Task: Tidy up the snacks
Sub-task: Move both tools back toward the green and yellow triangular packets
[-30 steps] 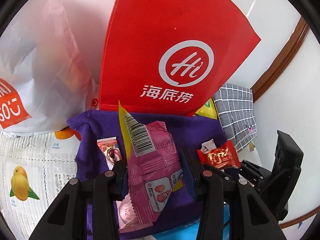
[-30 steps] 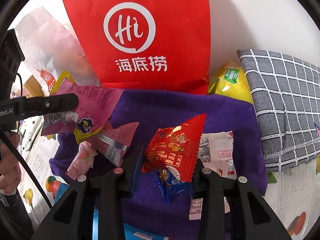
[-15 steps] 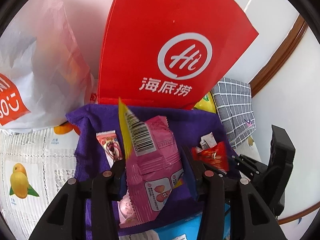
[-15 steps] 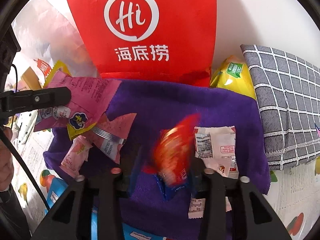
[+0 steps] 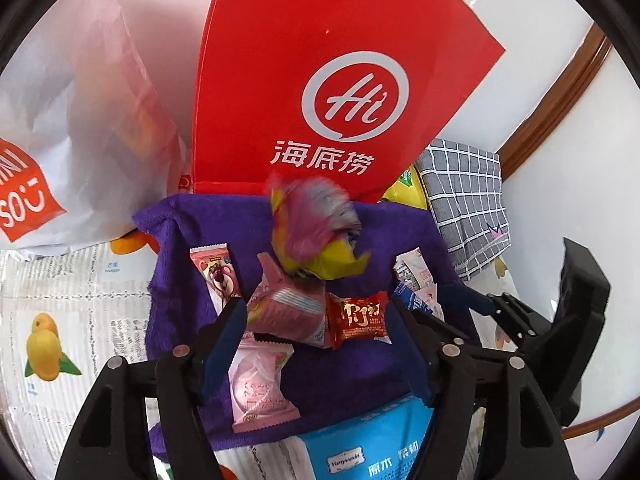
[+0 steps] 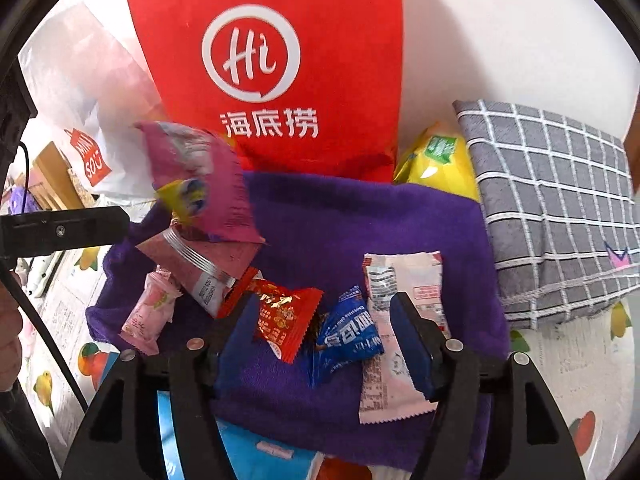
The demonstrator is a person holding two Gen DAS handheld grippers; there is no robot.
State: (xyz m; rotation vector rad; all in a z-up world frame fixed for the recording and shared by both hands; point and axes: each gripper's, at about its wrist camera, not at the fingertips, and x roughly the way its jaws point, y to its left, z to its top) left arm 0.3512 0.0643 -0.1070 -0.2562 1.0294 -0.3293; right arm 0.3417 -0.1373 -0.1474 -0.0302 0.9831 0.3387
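Both tongs, left [image 5: 320,320] and right [image 6: 320,332], are opening, empty, above a purple towel [image 6: 340,224]; a blurred pink packet [image 5: 312,224] is airborne over the towel's snacks, before a red bag [image 5: 320,80].

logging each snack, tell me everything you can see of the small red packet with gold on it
The small red packet is a glossy foil-like pillow wrapper with crimped, sawtooth ends, gold characters on one face and a gold cartoon print with fine white text on the other. It lies flat and sealed on the purple towel, free of both opening claws. One end tucks under a pink packet; a blue packet lies beside it.
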